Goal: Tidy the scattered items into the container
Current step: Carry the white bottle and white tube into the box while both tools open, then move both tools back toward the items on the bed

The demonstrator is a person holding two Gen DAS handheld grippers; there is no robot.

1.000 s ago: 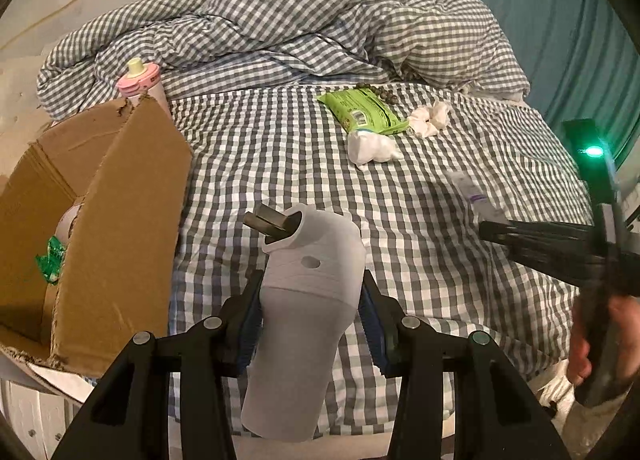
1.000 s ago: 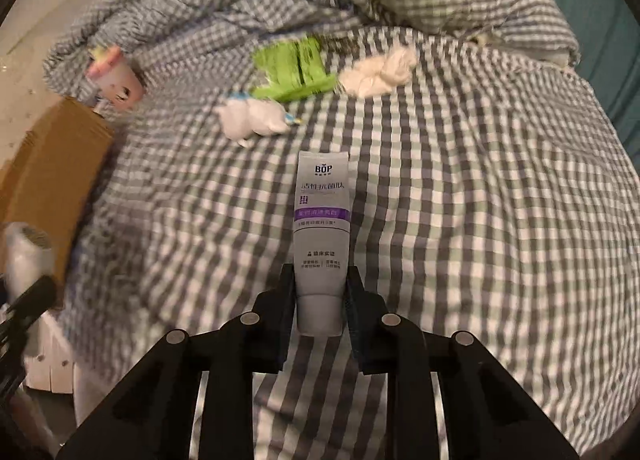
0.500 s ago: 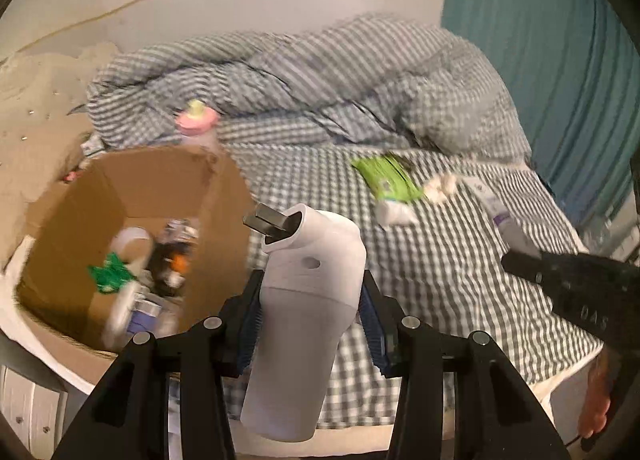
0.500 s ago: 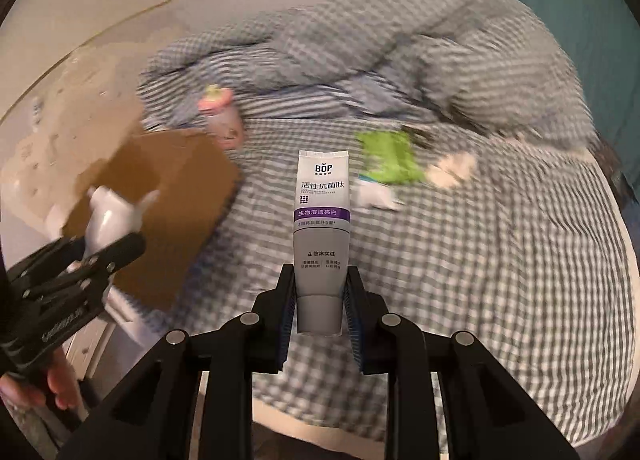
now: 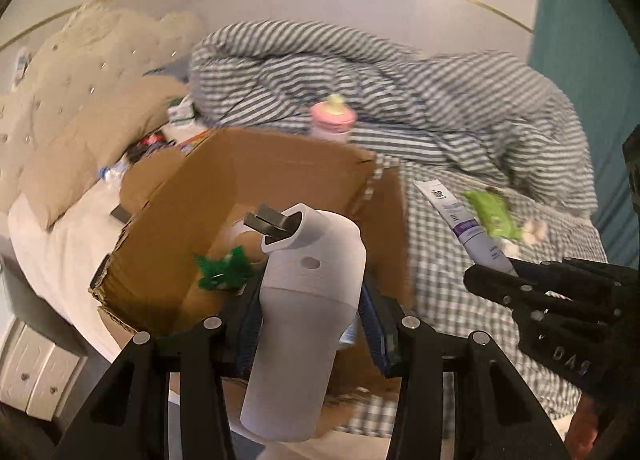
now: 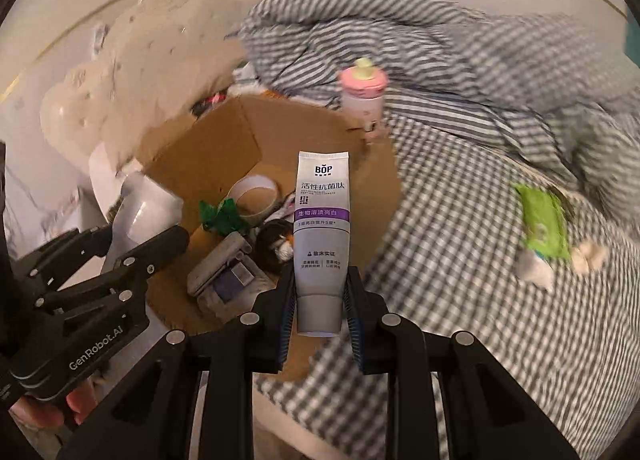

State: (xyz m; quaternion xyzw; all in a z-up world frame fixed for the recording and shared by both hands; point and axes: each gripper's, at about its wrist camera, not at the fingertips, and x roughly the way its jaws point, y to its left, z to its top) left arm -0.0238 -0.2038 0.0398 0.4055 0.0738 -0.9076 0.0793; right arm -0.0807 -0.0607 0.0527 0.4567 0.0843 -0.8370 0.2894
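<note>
My left gripper (image 5: 310,312) is shut on a pale grey device with a dark nozzle (image 5: 304,300), held over the near edge of the open cardboard box (image 5: 280,164). My right gripper (image 6: 320,292) is shut on a grey and white toothpaste tube (image 6: 323,228), raised over the box's right side. From the left wrist, the tube (image 5: 460,220) and right gripper (image 5: 508,280) show to the right of the box. The right wrist shows the left gripper (image 6: 132,236) at the box's left. Inside the box lie a tape roll (image 6: 256,196), a green bow (image 6: 222,216) and several other items.
A pink-capped bottle (image 6: 364,92) stands just behind the box. A green packet (image 6: 542,226) and white wads (image 6: 536,266) lie on the checked sheet (image 6: 460,300) to the right. A rumpled checked duvet (image 5: 400,80) fills the back; a beige tufted headboard (image 5: 80,100) is at left.
Both grippers swung left from over the bedsheet to above the cardboard box, carrying their items. The box's inside has come into view under both.
</note>
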